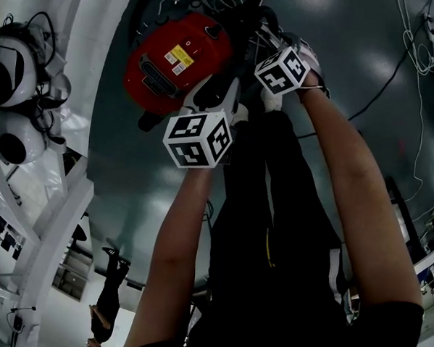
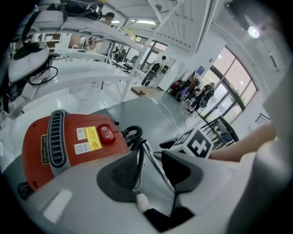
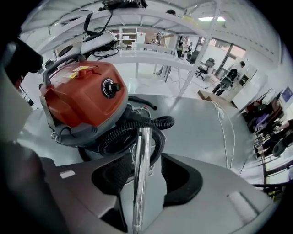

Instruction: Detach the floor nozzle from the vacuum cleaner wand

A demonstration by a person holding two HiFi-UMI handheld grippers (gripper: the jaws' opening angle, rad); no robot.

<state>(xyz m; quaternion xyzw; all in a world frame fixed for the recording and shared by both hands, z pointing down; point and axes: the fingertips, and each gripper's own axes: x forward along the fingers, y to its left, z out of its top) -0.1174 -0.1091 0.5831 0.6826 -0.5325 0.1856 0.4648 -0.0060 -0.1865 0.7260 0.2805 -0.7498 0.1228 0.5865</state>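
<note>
The left forearm (image 1: 176, 232) and right forearm (image 1: 358, 184) stretch out side by side, bare. The left gripper (image 2: 153, 170) and right gripper (image 3: 144, 172) point downward, close together. Both hold their fingers (image 3: 184, 179) apart.

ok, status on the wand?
Left gripper, right gripper: open, chrome wand between jaws, not clamped. Floor nozzle not in view. Black hose coiled beside wand at red vacuum cleaner.
</note>
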